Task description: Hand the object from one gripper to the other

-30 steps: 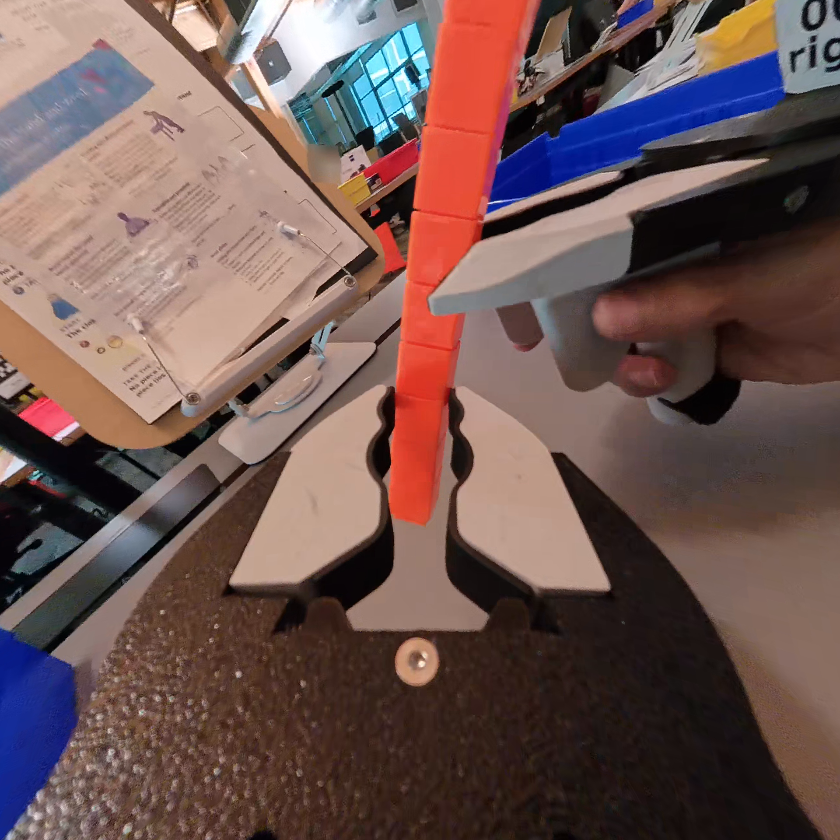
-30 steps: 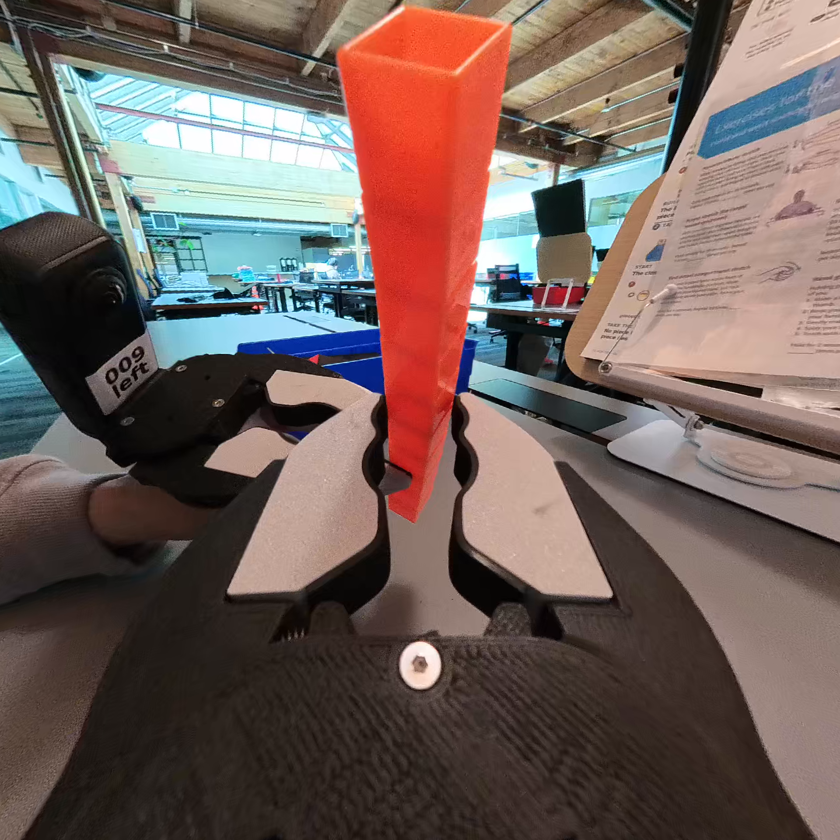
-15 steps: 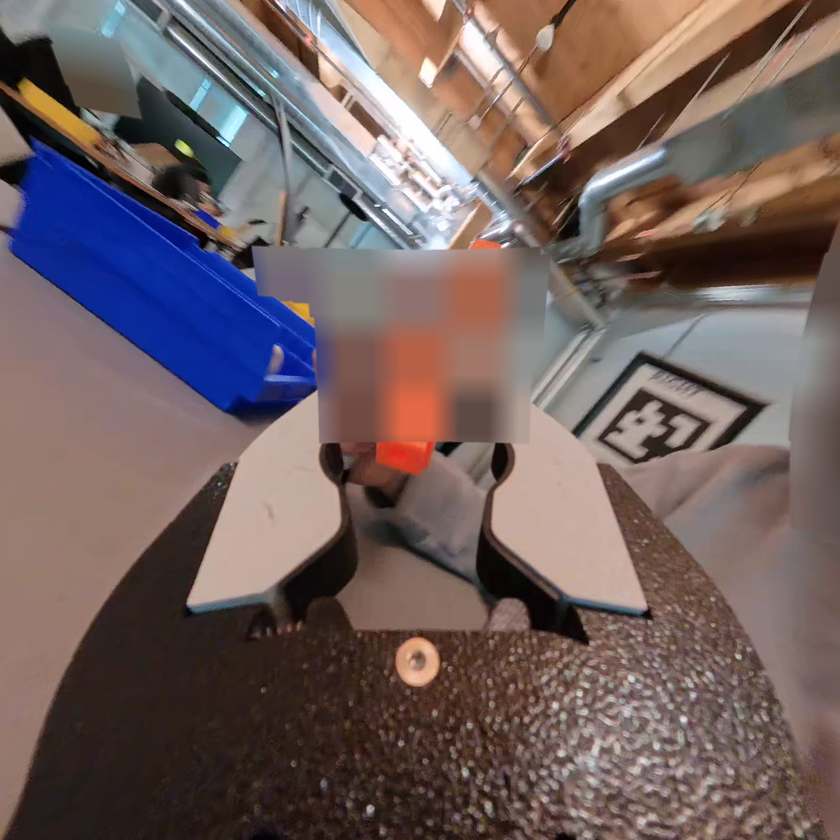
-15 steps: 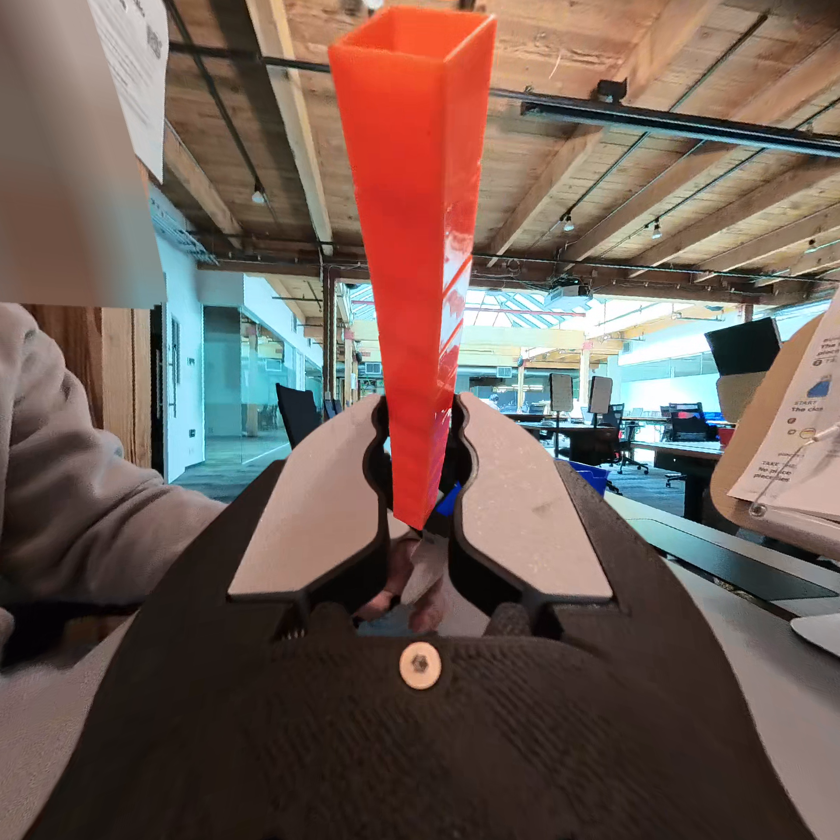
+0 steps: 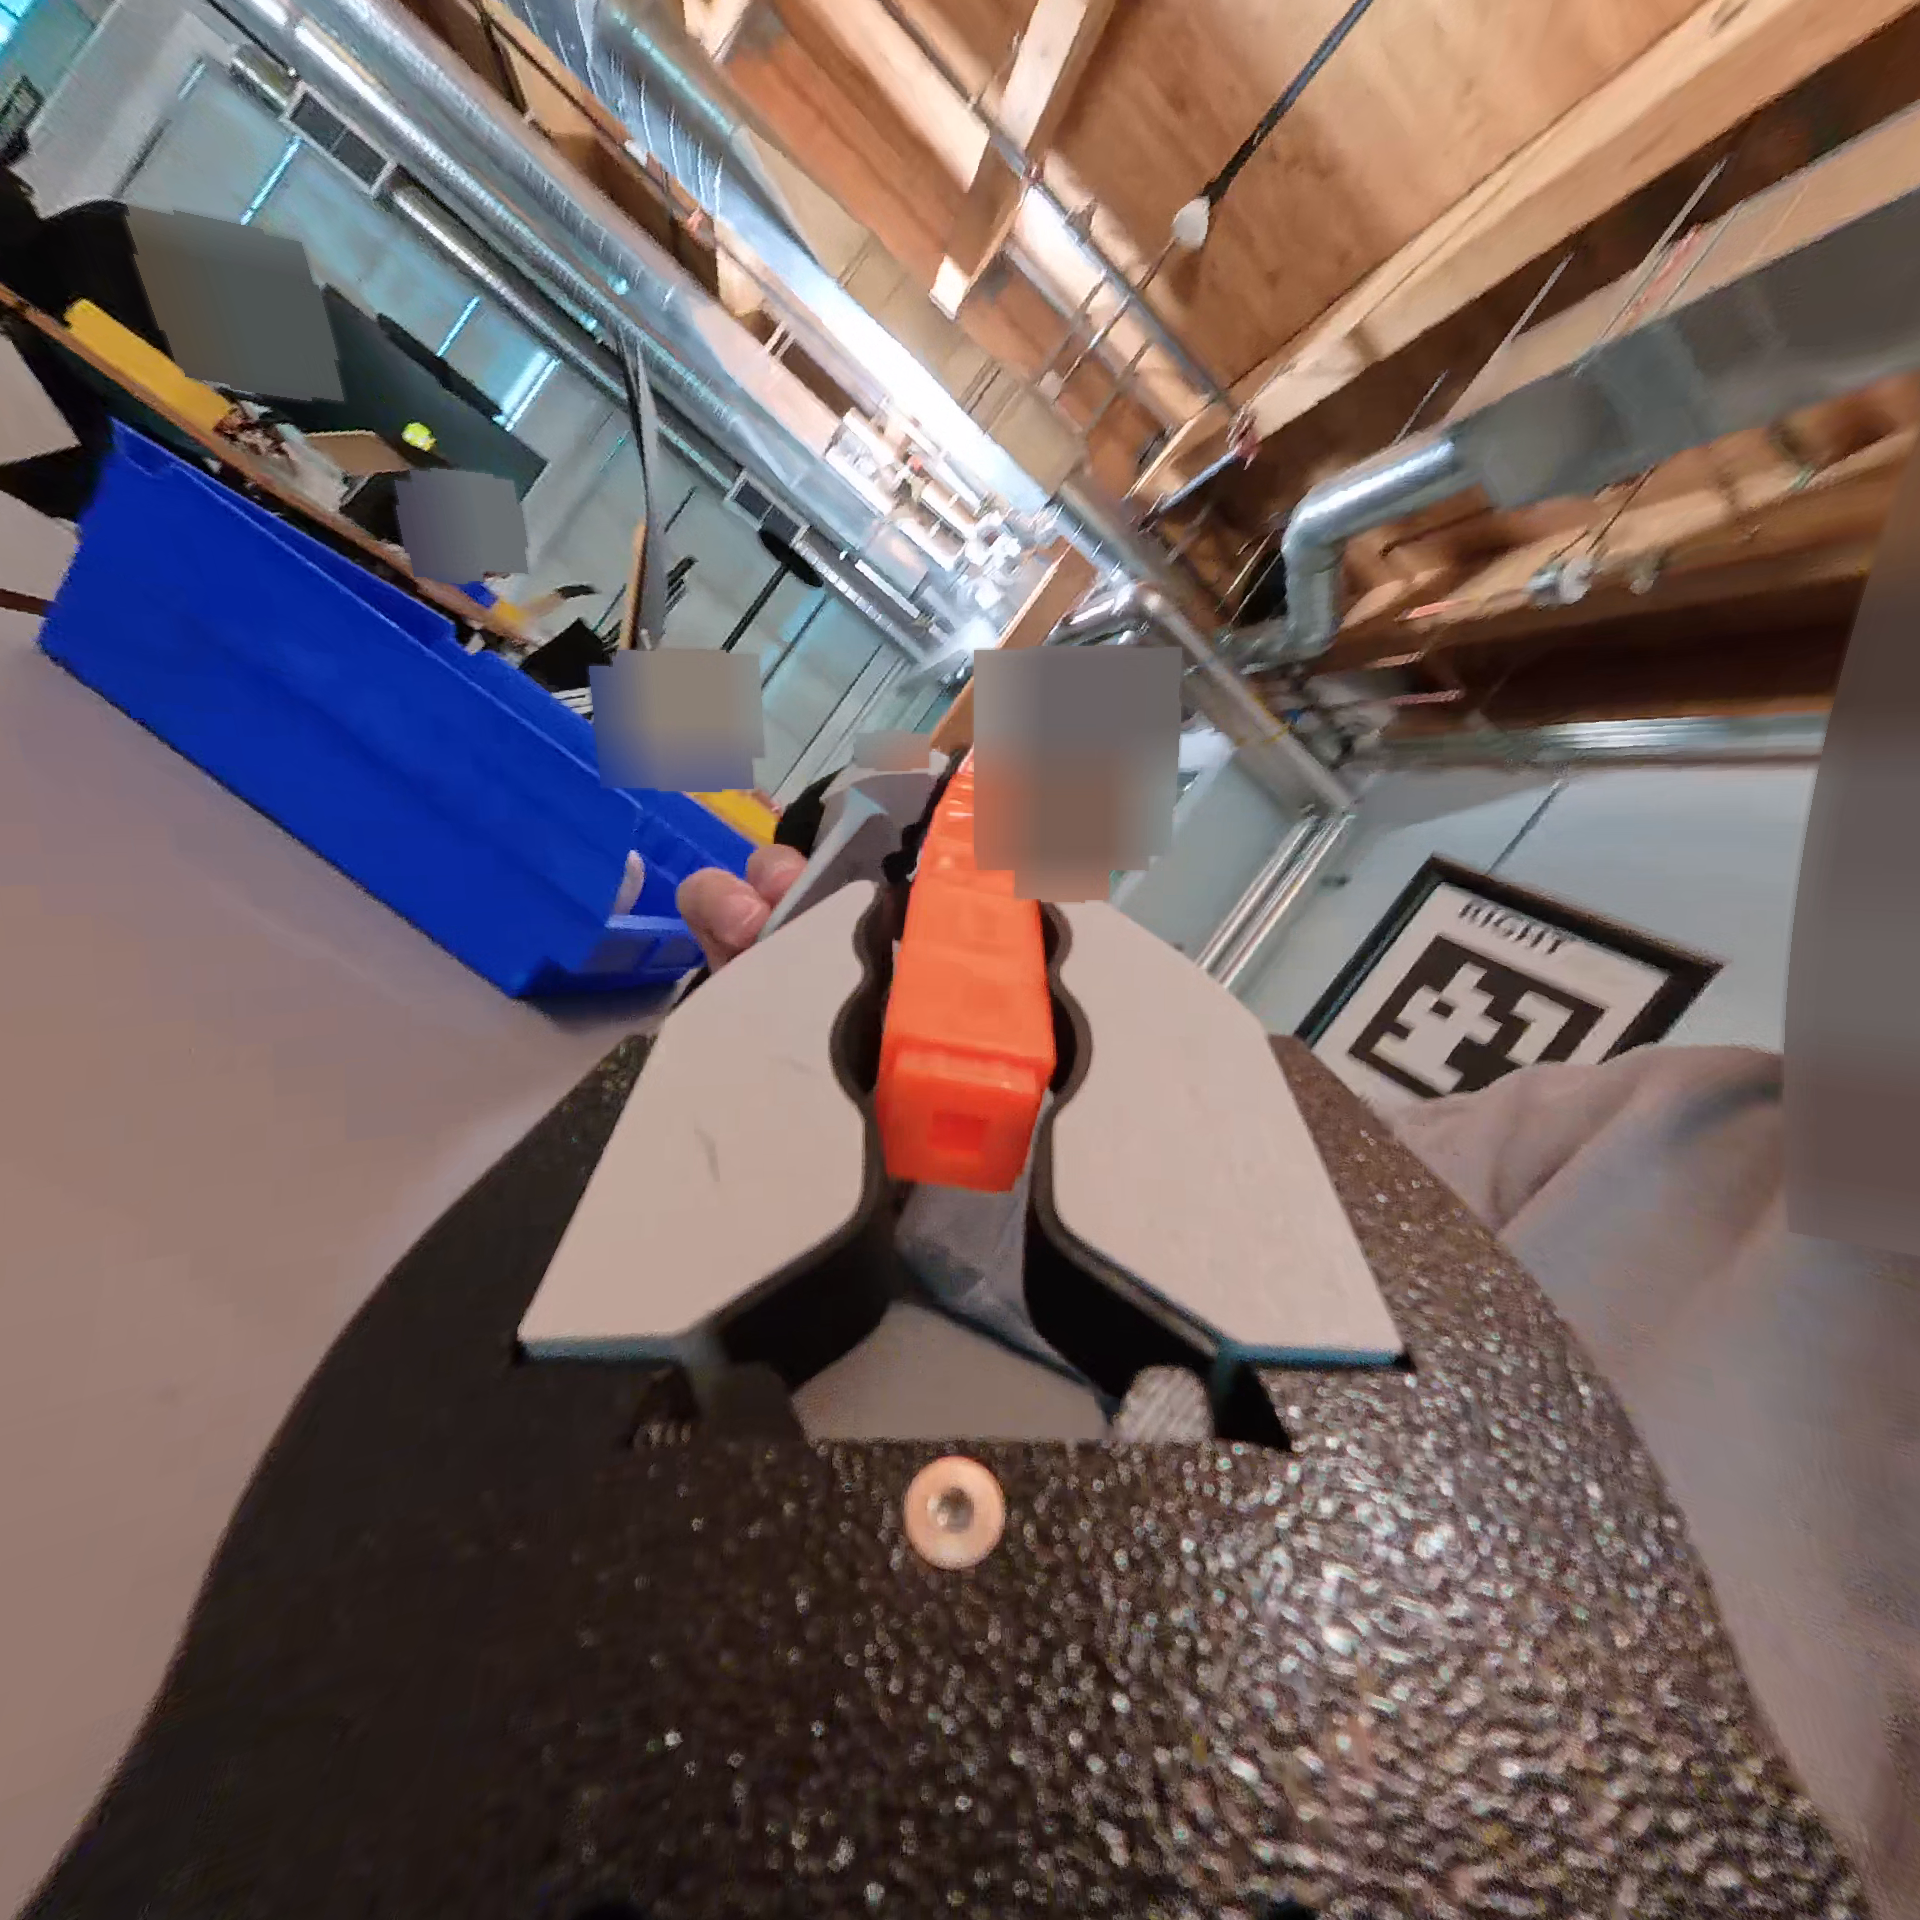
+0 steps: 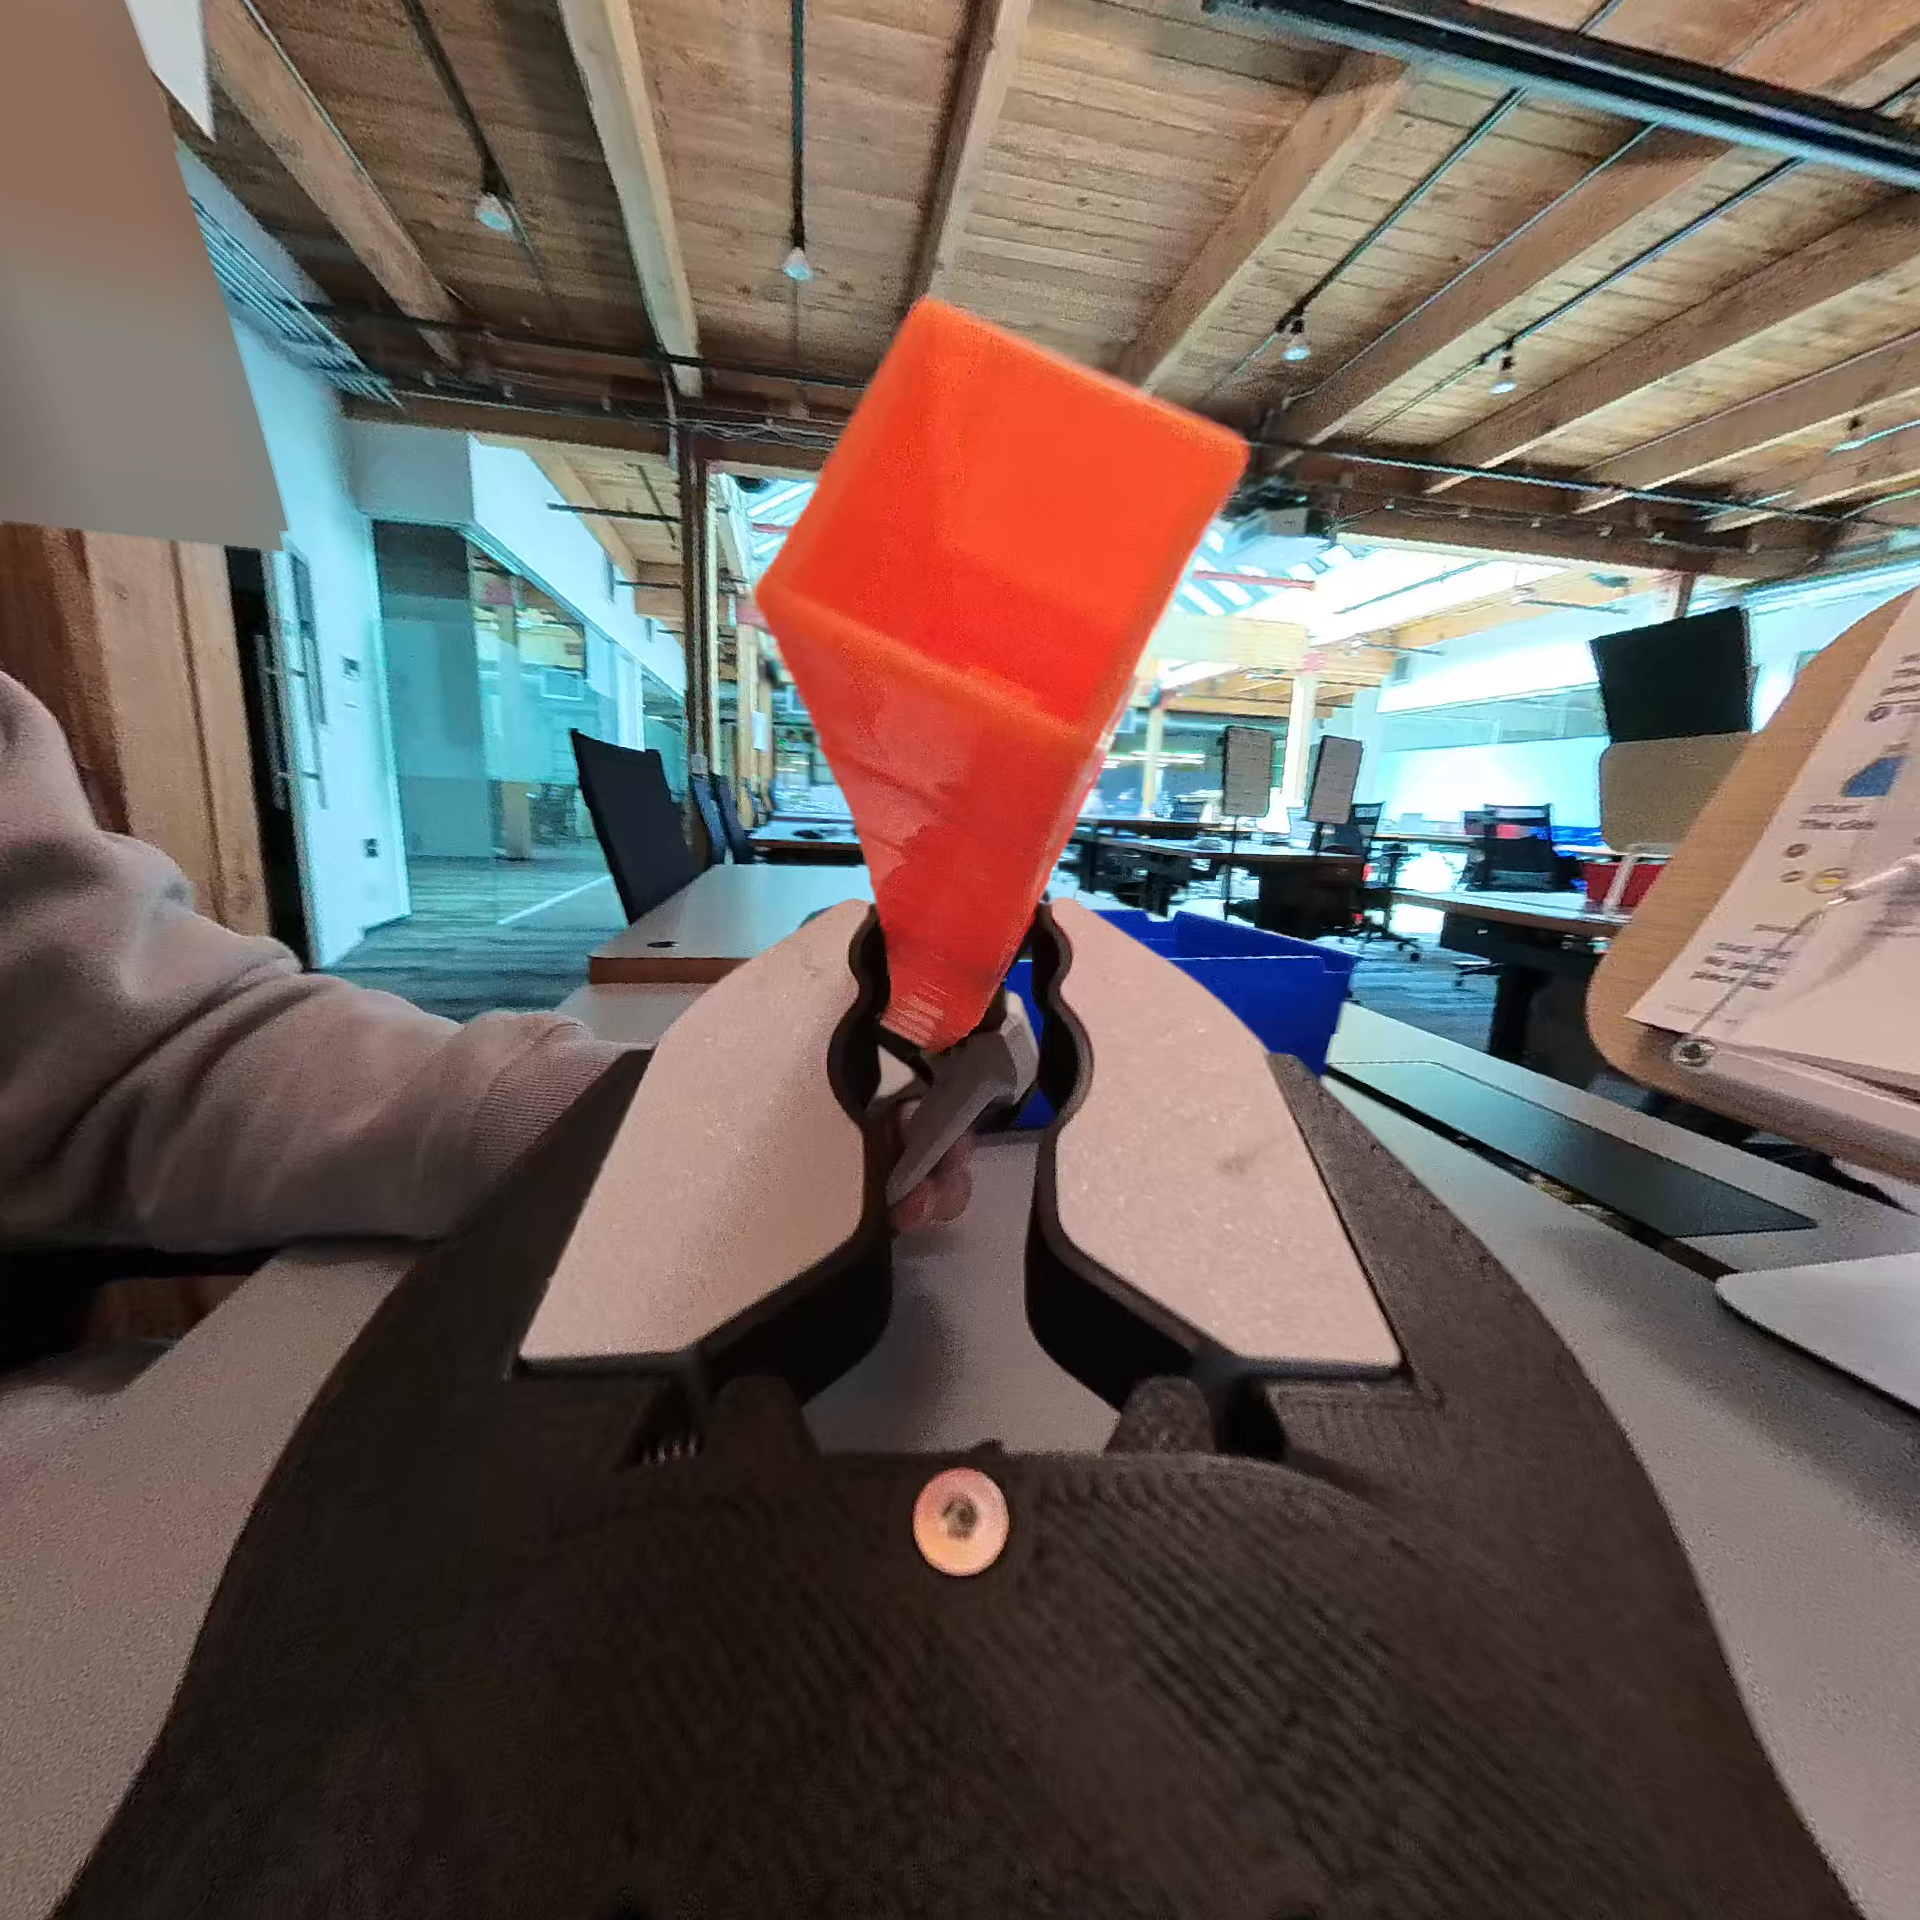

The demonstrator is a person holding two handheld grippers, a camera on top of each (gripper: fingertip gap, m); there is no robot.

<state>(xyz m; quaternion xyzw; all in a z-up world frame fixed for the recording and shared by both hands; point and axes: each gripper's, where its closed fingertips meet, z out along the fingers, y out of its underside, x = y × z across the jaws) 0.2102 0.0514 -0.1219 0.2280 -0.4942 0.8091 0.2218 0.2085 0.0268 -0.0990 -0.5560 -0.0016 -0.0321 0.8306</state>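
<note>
Between the two grey fingers of the left gripper (image 5: 961,1049), seen from the left wrist camera, an orange bar (image 5: 966,997) is sitting lengthwise, its square end pointing back at the lens. Both fingers are pressing against the bar's sides, so this gripper is pinching it. Farther along the bar the right gripper (image 5: 883,821) is showing as a grey finger and a dark body, with a person's fingertips (image 5: 743,904) curling just beside it; a mosaic patch is covering the far end of the bar, so the contact there is hard to read. A blue bin (image 5: 343,717) is lying on the grey table (image 5: 208,1091) to the left, and a framed black-and-white marker (image 5: 1496,997) is leaning at the right beyond a grey sleeve (image 5: 1621,1195).

From the right wrist camera, the right gripper (image 6: 956,987) is closing on the narrow lower end of the orange bar (image 6: 987,644), which is rising and tilting toward the lens under the wooden ceiling. Its fingers are touching the bar on both sides, so it too is pinching it. Just beneath the bar's end, a grey finger of the left gripper (image 6: 961,1096) is poking through the gap, with the person's hand (image 6: 935,1195) behind it and a grey sleeve (image 6: 208,1039) stretching in from the left. A blue bin (image 6: 1236,987) is sitting on the table (image 6: 1558,1299) behind, and a document stand (image 6: 1787,914) is standing at the right edge.
</note>
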